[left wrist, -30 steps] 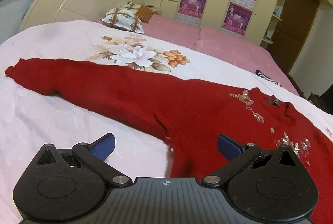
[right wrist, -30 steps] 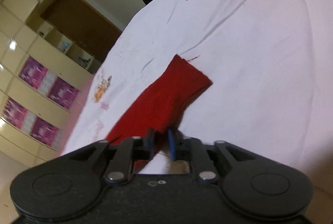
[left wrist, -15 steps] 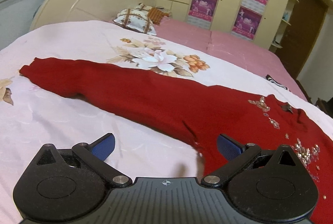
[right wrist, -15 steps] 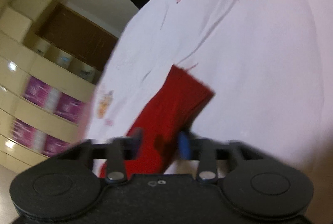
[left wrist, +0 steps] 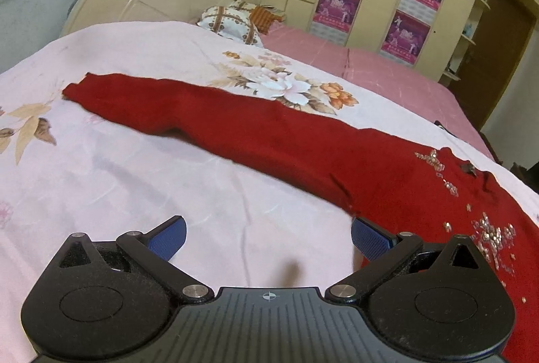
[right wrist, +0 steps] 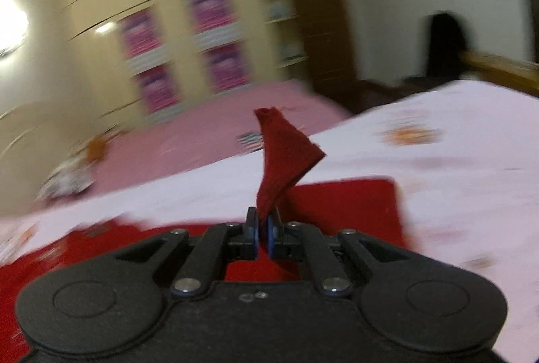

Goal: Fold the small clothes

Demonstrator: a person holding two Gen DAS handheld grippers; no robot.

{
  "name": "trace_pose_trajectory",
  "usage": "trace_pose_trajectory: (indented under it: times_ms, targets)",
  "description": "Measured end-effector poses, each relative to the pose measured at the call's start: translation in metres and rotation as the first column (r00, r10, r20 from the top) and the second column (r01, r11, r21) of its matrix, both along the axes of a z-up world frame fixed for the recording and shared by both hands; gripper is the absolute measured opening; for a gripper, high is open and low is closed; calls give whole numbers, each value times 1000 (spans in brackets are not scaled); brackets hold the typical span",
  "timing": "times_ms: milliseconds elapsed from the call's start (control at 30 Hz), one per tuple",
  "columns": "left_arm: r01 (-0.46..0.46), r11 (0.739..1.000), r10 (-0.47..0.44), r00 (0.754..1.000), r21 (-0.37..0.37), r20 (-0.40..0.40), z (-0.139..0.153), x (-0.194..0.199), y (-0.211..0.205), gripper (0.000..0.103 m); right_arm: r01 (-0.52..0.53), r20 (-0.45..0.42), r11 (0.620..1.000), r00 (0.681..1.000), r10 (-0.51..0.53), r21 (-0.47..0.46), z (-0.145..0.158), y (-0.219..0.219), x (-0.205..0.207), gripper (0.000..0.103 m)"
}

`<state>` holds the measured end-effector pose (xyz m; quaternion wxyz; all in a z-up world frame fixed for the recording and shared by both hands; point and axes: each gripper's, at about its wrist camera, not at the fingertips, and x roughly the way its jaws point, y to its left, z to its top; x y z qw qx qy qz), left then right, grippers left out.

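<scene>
From the left wrist, the red sweater [left wrist: 303,140] lies flat on the bed [left wrist: 134,181], one long sleeve stretched toward the headboard and the sequinned chest to the right. It looks a soft, limp knit of light weight that will sag and drape, best taken at a cuff or hem edge, away from the sequins. The left gripper [left wrist: 267,236] hovers low with its jaws wide apart, empty; against the earlier frames the sleeve sits further off and more to the right. From the right wrist, blurred by motion, the right gripper [right wrist: 262,233] has its jaws clamped on the other sleeve [right wrist: 283,157], which half a second ago lay on the bed and now stands lifted over the sweater's body.
</scene>
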<state>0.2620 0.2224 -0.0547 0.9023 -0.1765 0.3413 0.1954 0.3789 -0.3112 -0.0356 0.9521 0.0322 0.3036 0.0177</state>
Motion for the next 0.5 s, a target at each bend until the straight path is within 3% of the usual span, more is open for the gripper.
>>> trace_pose_trajectory:
  times_ms: [200, 333, 433, 500]
  targets:
    - [-42, 999, 42, 999, -5, 13, 7, -22, 11, 103, -230, -96, 972, 970, 225, -52, -38, 118, 10, 6]
    - [-38, 998, 39, 999, -51, 22, 8, -25, 19, 103, -284, -144, 957, 951, 273, -65, -53, 154, 15, 6]
    - [18, 997, -15, 999, -75, 30, 8, -17, 13, 103, -315, -173, 945, 939, 298, -85, -65, 173, 5, 6]
    - [56, 995, -53, 998, -79, 46, 9, -8, 2, 103, -376, -209, 924, 911, 355, -68, -75, 184, 6, 12]
